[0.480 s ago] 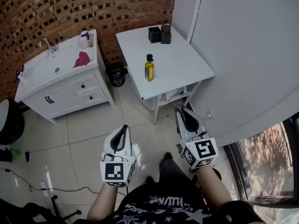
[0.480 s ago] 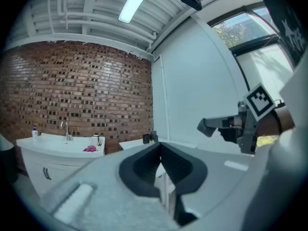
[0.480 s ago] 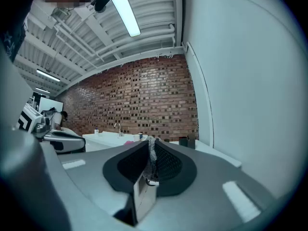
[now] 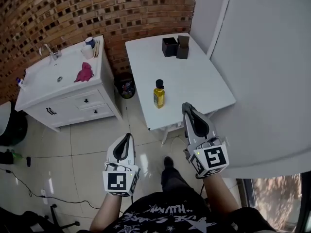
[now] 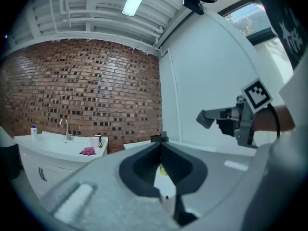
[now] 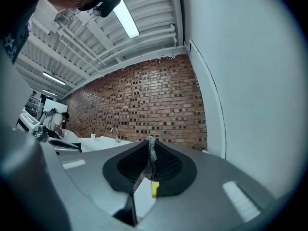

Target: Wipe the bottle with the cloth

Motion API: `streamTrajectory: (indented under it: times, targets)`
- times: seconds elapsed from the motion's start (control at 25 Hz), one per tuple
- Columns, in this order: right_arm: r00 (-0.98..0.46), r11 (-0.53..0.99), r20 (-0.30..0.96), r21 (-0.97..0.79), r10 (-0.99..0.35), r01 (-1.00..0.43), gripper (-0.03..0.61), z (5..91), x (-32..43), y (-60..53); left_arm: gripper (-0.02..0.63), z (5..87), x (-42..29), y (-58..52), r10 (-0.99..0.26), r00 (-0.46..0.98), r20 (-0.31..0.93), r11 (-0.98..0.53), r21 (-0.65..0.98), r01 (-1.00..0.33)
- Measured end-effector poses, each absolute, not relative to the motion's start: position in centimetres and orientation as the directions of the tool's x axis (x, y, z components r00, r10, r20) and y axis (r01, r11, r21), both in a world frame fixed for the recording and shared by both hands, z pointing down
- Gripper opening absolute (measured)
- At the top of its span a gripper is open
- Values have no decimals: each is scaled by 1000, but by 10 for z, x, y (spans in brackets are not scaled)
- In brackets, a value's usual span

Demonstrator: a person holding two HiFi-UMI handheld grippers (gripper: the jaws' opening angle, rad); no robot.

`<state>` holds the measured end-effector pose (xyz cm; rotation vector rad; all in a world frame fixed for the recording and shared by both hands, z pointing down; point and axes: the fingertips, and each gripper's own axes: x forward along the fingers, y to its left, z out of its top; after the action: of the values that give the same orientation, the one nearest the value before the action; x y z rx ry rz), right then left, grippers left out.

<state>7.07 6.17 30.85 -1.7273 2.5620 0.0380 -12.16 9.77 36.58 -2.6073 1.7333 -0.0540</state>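
The bottle stands on the table, the cloth on the vanity to its left.

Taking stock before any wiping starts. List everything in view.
bottle: one, yellow with black cap, on the table near its front edge
cloth: one, pink, on the vanity top beside the basin
table: one, white, by the white wall
boxes: two, dark, table's far corner
vanity: one, white, against the brick wall
tap: one, metal, behind the basin
bin: one, dark, floor between vanity and table
left gripper: grey, shut, empty, over the floor
right gripper: grey, shut, empty, at the table's front edge
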Motion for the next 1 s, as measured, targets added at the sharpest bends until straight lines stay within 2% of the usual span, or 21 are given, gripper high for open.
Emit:
streamTrajectory:
  times: [0.24, 0.52, 1.0]
  targets:
    - [-511, 510, -20, 13, -860, -860, 40, 316, 63, -26, 5, 366, -98, 18, -938, 339, 64, -341, -13, -940]
    - [-690, 698, 121, 35, -713, -715, 40, 341, 31, -78, 5, 373, -84, -34, -949, 307, 70, -310, -34, -950]
    - [-685, 725, 275, 70, -674, -685, 40, 357, -2, -108, 5, 388, -96, -59, -932, 344, 116, -347, 2, -938]
